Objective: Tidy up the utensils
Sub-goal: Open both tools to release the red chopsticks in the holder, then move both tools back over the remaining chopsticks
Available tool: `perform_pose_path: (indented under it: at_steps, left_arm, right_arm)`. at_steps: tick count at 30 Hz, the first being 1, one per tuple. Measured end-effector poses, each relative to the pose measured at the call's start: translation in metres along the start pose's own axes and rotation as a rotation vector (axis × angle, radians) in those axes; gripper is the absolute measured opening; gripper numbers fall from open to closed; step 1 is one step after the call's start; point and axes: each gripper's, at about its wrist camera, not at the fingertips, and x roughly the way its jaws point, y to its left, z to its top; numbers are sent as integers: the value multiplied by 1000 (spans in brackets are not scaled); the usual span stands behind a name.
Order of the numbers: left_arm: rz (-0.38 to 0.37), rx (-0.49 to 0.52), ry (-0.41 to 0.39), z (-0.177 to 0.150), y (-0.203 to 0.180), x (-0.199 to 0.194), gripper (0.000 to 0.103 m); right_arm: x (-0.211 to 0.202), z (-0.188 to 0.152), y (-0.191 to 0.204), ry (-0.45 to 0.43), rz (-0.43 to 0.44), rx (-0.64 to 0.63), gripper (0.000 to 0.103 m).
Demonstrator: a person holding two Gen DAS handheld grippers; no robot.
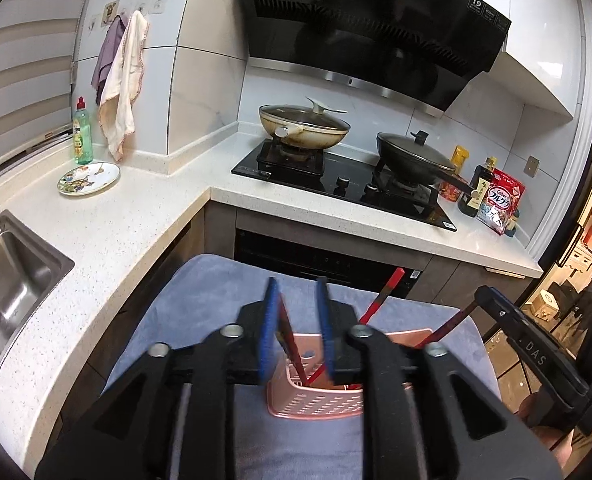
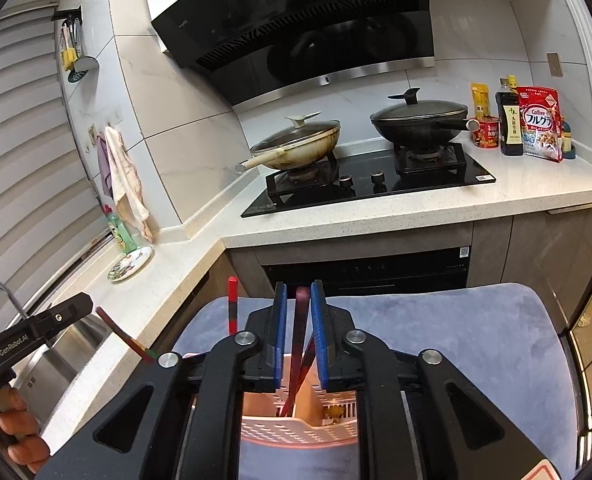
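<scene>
A pink perforated utensil holder [image 1: 316, 402] stands on a blue-grey cloth [image 1: 207, 304], and shows in the right wrist view [image 2: 296, 432] too. Several red chopsticks [image 1: 386, 292] stand in it. My left gripper [image 1: 298, 292] hovers over the holder, jaws parted, with one red chopstick [image 1: 285, 328] leaning against the left pad; no squeeze shows. My right gripper [image 2: 298, 292] is above the holder with dark red chopsticks [image 2: 300, 320] standing loose between its parted pads. More chopsticks [image 2: 231, 304] stick up to its left.
A white counter [image 1: 143, 216] wraps the corner, with a steel sink [image 1: 11, 280] at left, a patterned plate [image 1: 89, 178] and a green bottle [image 1: 82, 134]. A stove [image 1: 344, 184] carries two lidded pans. Bottles and a cereal bag [image 1: 500, 204] stand right.
</scene>
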Motion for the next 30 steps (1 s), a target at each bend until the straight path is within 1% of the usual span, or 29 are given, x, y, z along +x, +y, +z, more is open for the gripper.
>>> perform_pose_path:
  at_steps: [1, 2, 4, 11, 16, 19, 23, 28, 30]
  left_arm:
    - [7, -1, -5, 0, 0, -2, 38]
    - [13, 1, -13, -1, -1, -5, 40]
    - [28, 15, -27, -3, -2, -14, 49]
    - [79, 68, -53, -13, -11, -45, 53]
    - [102, 75, -52, -29, -11, -70, 56]
    - [124, 95, -45, -45, -12, -85, 56]
    - [137, 128, -28, -74, -12, -101, 56]
    - [136, 116, 16, -107, -5, -114, 56]
    - [134, 108, 35, -122, -1, -118, 56]
  right_arm:
    - [-4, 1, 0, -6, 2, 2, 24]
    - [-7, 2, 0, -11, 5, 1, 28]
    - [-18, 4, 2, -26, 7, -7, 29]
    - [-56, 1, 10, -47, 33, -29, 30]
    - [-91, -15, 13, -40, 64, -33, 30]
    - [-111, -31, 12, -16, 69, -49, 31]
    - [-134, -65, 10, 42, 60, -78, 34]
    - [-156, -112, 11, 93, 12, -123, 34]
    - [-164, -133, 9, 118, 11, -118, 34]
